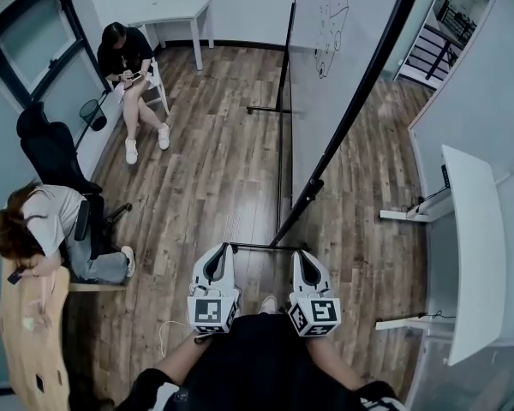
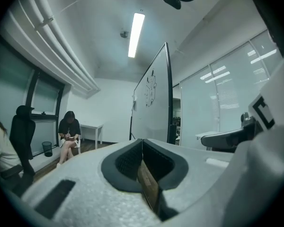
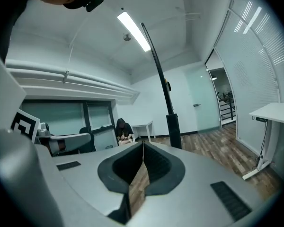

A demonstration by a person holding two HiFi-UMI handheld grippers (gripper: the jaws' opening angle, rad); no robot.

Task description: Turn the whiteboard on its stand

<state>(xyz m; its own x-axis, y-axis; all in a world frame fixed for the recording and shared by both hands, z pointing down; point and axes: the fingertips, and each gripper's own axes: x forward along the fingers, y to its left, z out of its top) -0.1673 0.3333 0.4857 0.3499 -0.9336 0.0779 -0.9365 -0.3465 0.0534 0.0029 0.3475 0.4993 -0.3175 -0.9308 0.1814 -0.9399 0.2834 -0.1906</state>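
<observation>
Whiteboard [image 1: 321, 75]: tall white panel in a black frame, standing mid-room straight ahead of both tongs. The head view sees it from above and almost edge-on. The face carries line sketches near the top. A black knob [image 1: 313, 187] on the near frame edge is probably the pivot clamp, but it is too small to confirm.

Stand [image 1: 279, 144]: black. The base rail runs along the wood floor [image 1: 206, 169] under the panel, with a cross foot at each end. The near foot sits just ahead of the tongs.

Clearance: there is open floor on the left of the board, out to the seated people. On the right, a strip of floor lies between the board and a white desk [image 1: 473, 255] on the glass-wall side.

- Left edge: one person [image 1: 130, 58] on a chair by the window, well apart from the board.
- A second person [image 1: 43, 221] sits nearer, beside a black office chair [image 1: 51, 152].
- Small white table [image 1: 176, 14] against the back wall.

Left tongs [image 1: 220, 253]: clenched, nothing between the jaws. Right tongs [image 1: 302, 257]: clenched, also empty. Both are off the board.
</observation>
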